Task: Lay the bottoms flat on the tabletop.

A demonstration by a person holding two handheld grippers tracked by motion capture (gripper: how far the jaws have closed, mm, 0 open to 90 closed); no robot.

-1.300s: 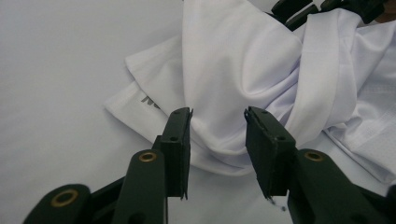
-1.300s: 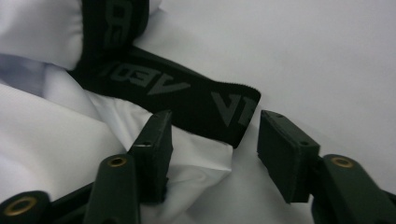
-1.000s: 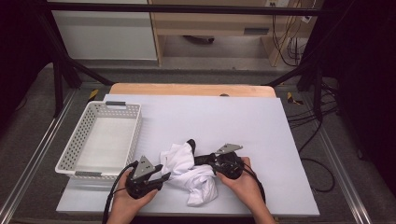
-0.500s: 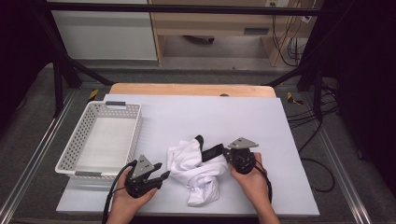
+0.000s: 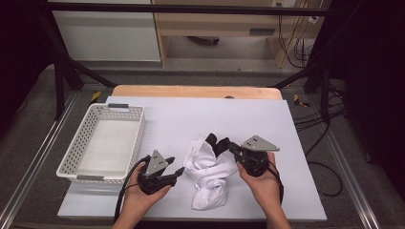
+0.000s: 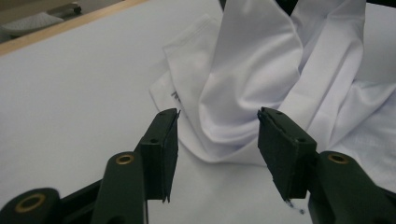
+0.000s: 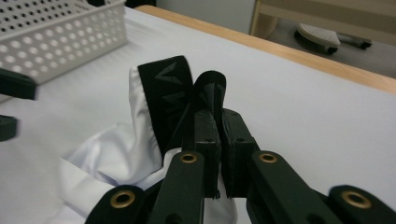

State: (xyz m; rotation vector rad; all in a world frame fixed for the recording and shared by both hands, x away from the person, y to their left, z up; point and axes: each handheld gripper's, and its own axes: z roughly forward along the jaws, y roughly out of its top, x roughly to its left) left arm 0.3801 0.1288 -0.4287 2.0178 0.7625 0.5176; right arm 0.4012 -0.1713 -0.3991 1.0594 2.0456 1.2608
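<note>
Looking down from the high view, I saw the white garment [image 5: 210, 176] lying crumpled near the front middle of the bench [image 5: 200, 114], between my two hands. My right gripper [image 5: 231, 147] was clamped on the garment's black waistband [image 5: 216, 142], with the band pinched tight between the jaws. In the right gripper view the waistband [image 7: 170, 95] stood up above the closed jaws, folded over on itself, and the white cloth [image 7: 116, 158] hung down from it to the left. The band was lifted off the bench while the bulk of the garment rested on the surface below it.

My left gripper [image 5: 177, 172] sat just beside the garment's left edge, pointing toward it. Its jaws had just been opening and stood apart, with nothing pressed between them. In the left gripper view the left gripper [image 6: 217, 154] framed a low fold of the garment [image 6: 261, 88], which rose in tall creases just beyond the fingertips; I could not tell whether the pads brushed the cloth, but they did not press on it.

A white perforated basket [image 5: 76, 157] stood at the left side of the bench, near the left hand [image 5: 143, 200] and apart from the garment. A wooden edge [image 5: 191, 90] ran along the far side of the bench. My right hand [image 5: 262, 183] held its gripper from the front right.
</note>
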